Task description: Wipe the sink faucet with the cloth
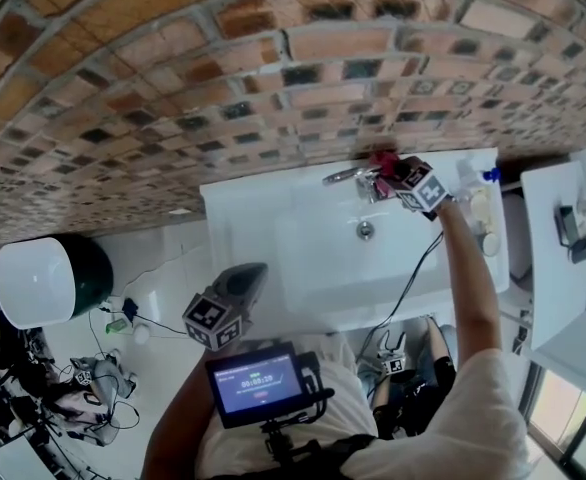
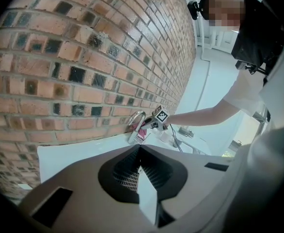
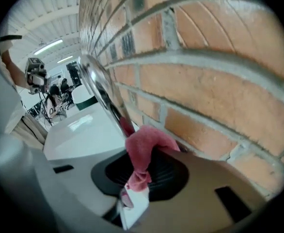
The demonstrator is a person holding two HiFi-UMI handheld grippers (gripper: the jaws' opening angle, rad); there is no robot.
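A chrome faucet arches over the white sink at the brick wall. My right gripper is shut on a pink-red cloth and holds it against the faucet's base by the wall. The right gripper view shows the cloth bunched between the jaws and touching the shiny spout. My left gripper hangs low in front of the sink, shut, holding nothing. From the left gripper view, the faucet, cloth and right gripper lie far ahead.
The drain sits mid-basin. A bottle stands on the sink's right rim. A brick wall backs the sink. A white counter is to the right and a white-and-green drum to the left. A cable hangs over the basin.
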